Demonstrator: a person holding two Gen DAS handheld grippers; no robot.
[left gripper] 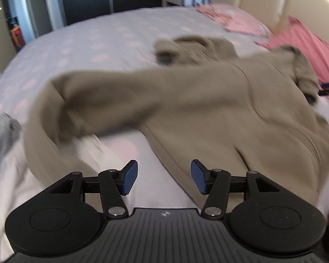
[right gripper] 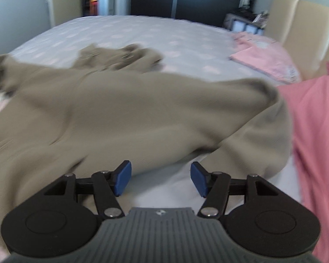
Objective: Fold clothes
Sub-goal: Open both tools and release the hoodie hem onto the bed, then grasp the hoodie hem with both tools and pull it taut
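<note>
Khaki fleece fills both views: one hooded sweatshirt (left gripper: 208, 100) lies spread on the bed (left gripper: 94, 41), blurred by motion. Its hood sits bunched at the far side, and its two sleeves are folded across the body, one reaching toward the left in the left wrist view. In the right wrist view the same sweatshirt (right gripper: 125, 114) covers the near left and middle of the bed (right gripper: 155, 32), its right sleeve ending beside a pink cloth (right gripper: 318, 127).

Two grippers show, one per view. The left gripper (left gripper: 164, 179) has its two blue-padded fingers (left gripper: 129, 178) spread wide with nothing between them, above bare sheet just beside the sweatshirt's edge. The right gripper (right gripper: 160, 180) stands likewise wide apart and empty, its fingers (right gripper: 198, 178) over the sheet near the garment's hem; whether either touches the fabric cannot be told.

One folded pink garment (right gripper: 267, 59) rests near the padded cream headboard (right gripper: 302, 26). A grey-white garment (left gripper: 4, 144) lies at the left edge of the left wrist view. The sheet carries a faint pattern of pale pink spots. A small emblem marks each gripper's ribbed base; no writing can be read anywhere.
</note>
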